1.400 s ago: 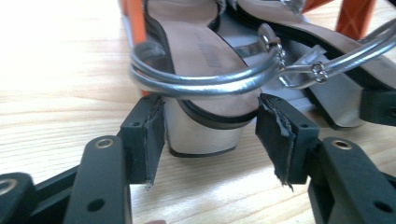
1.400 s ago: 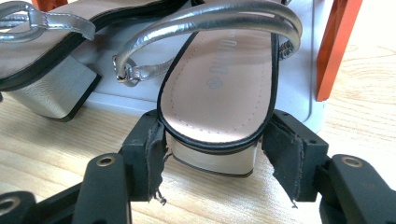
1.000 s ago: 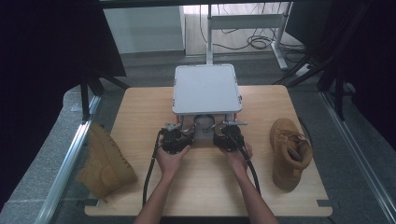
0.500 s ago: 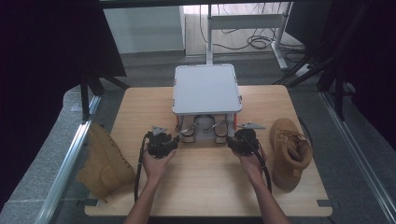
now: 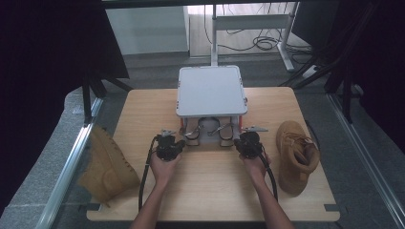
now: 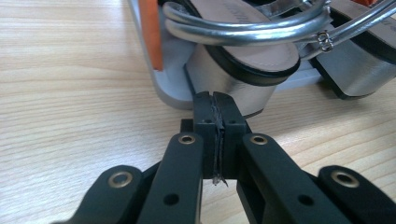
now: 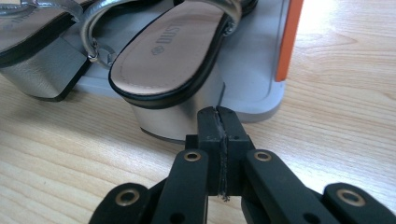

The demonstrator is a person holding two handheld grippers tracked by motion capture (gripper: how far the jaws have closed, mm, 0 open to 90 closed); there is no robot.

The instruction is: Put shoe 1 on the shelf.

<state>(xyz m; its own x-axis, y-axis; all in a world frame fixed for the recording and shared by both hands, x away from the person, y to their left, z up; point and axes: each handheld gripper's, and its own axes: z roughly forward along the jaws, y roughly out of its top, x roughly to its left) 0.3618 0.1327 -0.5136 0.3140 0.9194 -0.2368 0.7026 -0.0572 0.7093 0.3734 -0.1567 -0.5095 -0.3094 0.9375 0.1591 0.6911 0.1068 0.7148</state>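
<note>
Both grippers clamped empty just before silver heeled sandals [image 5: 210,130].
Could knock a heel [image 7: 173,119] askew if nudged forward.

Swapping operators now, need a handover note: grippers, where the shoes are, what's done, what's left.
Left gripper: shut, empty, jaws just closed, tips right by the heel of the left sandal.
Right gripper: shut, empty, jaws just closed, close to the heel of the right sandal.
Both silver sandals sit on the grey tray under the white lid, heels toward the person.
One tan boot on the table's right, another off its left edge.
Done: nothing gripped yet.
Left: probably taking the sandals out.
</note>
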